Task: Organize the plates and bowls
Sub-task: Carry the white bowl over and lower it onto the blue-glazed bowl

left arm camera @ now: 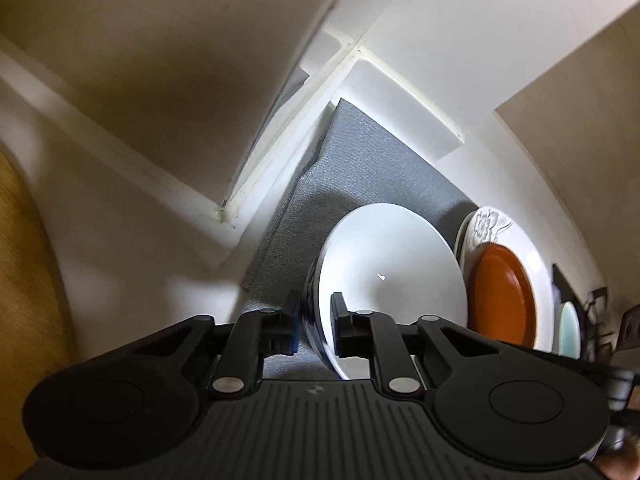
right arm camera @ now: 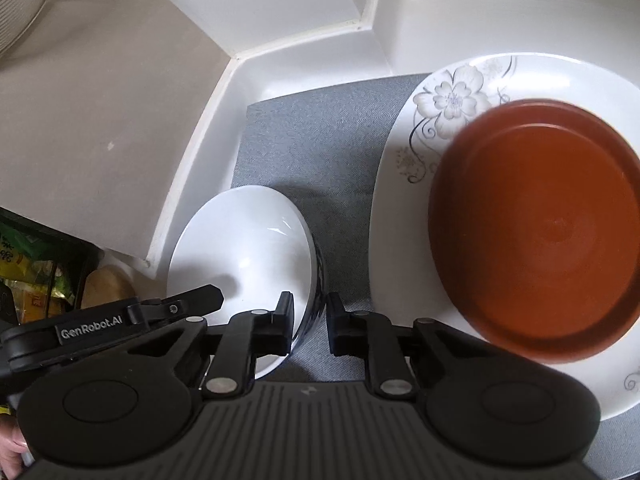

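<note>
Both grippers on one white bowl (left arm camera: 384, 280)
Left gripper (left arm camera: 314, 322) and right gripper (right arm camera: 310, 322) each pinch its rim; orange dish (right arm camera: 540, 232) rests on floral plate (right arm camera: 452, 96) nearby

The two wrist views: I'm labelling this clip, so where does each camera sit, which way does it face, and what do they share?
Left wrist view: on the left gripper, angled down at the white bowl whose rim it pinches.
Right wrist view: on the right gripper, angled down, gripping the same bowl's opposite rim; a fingertip shows at lower left.
Shared: the bowl, the grey mat, the flowered plate and the brown dish.
</note>
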The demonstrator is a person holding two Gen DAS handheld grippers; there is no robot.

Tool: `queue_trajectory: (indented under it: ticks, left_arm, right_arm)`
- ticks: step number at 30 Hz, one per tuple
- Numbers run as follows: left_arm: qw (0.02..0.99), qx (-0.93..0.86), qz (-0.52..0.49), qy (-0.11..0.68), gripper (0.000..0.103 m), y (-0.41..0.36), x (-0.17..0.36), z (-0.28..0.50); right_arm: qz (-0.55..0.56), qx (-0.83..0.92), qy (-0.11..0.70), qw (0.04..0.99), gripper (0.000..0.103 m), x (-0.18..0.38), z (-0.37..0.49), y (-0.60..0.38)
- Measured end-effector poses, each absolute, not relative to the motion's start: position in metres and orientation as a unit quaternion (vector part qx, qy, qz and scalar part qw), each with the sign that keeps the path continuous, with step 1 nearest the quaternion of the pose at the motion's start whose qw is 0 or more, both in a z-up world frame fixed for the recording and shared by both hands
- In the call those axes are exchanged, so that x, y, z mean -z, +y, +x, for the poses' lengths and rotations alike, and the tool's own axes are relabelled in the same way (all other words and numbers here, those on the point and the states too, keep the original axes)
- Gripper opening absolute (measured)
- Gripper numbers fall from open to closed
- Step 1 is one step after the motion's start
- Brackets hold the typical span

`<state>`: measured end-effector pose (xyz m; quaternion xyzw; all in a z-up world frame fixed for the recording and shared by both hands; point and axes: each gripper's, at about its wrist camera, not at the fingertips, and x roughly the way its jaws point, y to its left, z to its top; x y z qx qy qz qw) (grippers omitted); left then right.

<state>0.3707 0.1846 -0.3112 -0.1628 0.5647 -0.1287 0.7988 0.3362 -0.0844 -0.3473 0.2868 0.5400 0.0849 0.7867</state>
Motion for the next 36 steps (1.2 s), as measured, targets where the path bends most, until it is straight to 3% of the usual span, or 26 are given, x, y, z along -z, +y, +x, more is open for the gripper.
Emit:
queue_trajectory:
  ticks: [13,27,36]
  left_arm:
    - [0.808,0.159,-0.143,0.549,0.013,0.145,0.257,0.356]
    - [0.770,0.305,-0.050,0.559,0.013,-0.004,0.216,0.347]
    - [0.750,0.363,0.074,0.548,0.014,-0.102,0.211,0.338]
  right_arm:
    - [0.320,-0.078,0.481,0.813,0.019,0.298,0.291,-0.129]
    - [0.339,0.044,0.406,0.848,0.019,0.253,0.195,-0.251]
    - [0.391,0.111,0.360,0.840,0.019,0.265,0.155,-0.319]
